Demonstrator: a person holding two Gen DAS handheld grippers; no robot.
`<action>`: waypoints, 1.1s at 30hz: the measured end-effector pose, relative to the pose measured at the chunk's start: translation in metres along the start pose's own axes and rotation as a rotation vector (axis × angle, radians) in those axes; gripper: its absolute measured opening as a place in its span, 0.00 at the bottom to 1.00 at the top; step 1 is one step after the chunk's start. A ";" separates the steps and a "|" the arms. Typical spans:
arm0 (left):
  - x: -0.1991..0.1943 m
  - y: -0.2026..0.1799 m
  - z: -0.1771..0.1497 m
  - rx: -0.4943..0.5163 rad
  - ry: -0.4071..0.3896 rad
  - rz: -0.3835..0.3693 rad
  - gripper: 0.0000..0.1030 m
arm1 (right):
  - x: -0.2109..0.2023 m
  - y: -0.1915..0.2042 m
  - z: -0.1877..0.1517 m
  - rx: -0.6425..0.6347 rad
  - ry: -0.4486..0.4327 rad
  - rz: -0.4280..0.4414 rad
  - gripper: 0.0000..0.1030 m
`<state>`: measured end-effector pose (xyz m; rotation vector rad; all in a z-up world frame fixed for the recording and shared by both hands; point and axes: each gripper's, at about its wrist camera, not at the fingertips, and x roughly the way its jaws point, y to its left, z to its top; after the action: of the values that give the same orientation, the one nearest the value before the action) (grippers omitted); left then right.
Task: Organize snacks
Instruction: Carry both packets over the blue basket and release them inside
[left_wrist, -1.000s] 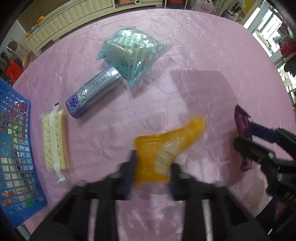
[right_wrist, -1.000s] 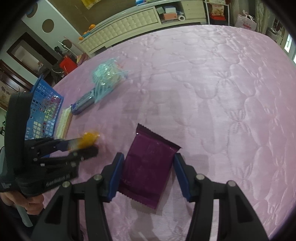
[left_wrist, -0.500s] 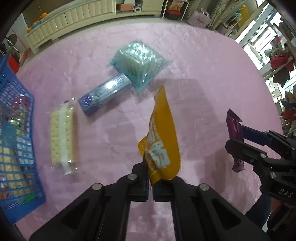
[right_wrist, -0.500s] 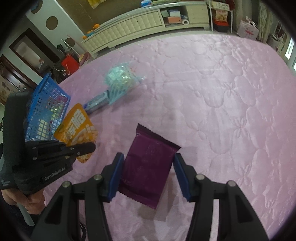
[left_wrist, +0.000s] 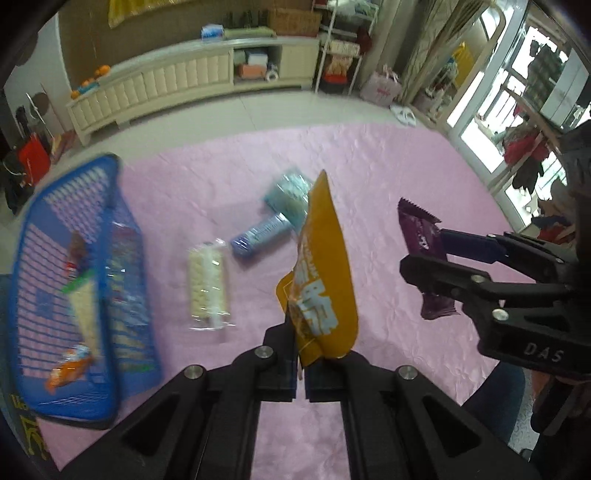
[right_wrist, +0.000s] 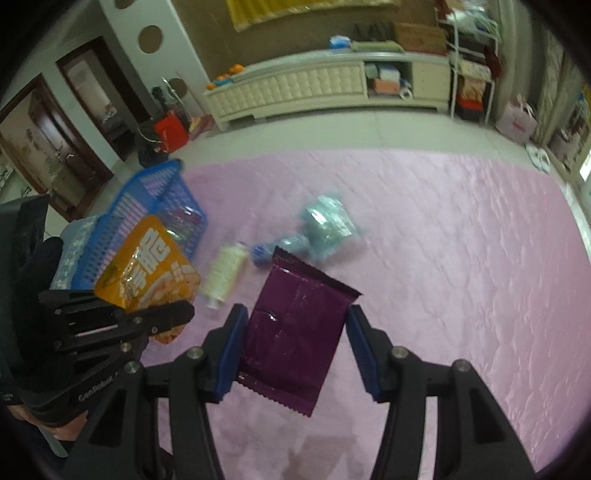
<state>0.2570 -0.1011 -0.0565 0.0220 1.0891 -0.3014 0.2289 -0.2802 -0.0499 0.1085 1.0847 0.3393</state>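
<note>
One blue basket (left_wrist: 66, 295) at 9 o'clock holds several snack packets, blurred. Left tool (left_wrist: 301, 365) pinched tight on orange chip bag (left_wrist: 325, 280), lifted upright. Right tool (right_wrist: 295, 339) clamps purple packet (right_wrist: 295, 332) by its sides, off the surface. Lying between basket and bags, toward 12: cracker pack (left_wrist: 207, 284), blue roll (left_wrist: 258, 236), teal pouch (left_wrist: 290, 195) touching the roll. Pink quilted cover (right_wrist: 461, 258) underneath. Cream sideboard (right_wrist: 295, 88) along far wall.

Orange bag (left_wrist: 325, 280) and purple packet (right_wrist: 295, 332) are both up off the pink bed. Crackers (left_wrist: 207, 286), blue tube (left_wrist: 260, 236) and teal pack (left_wrist: 291, 194) lie mid-bed; blue basket (left_wrist: 110, 258) of snacks sits left.
</note>
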 end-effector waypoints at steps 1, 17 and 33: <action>-0.010 0.007 0.001 -0.004 -0.022 0.001 0.01 | -0.003 0.010 0.005 -0.014 -0.008 0.007 0.58; -0.095 0.099 -0.018 -0.073 -0.140 0.075 0.01 | 0.009 0.134 0.049 -0.200 -0.060 0.120 0.57; -0.058 0.188 -0.037 -0.153 -0.064 0.093 0.01 | 0.071 0.199 0.058 -0.285 0.027 0.119 0.58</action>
<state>0.2473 0.0983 -0.0473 -0.0729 1.0414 -0.1343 0.2664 -0.0646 -0.0334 -0.0863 1.0478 0.6003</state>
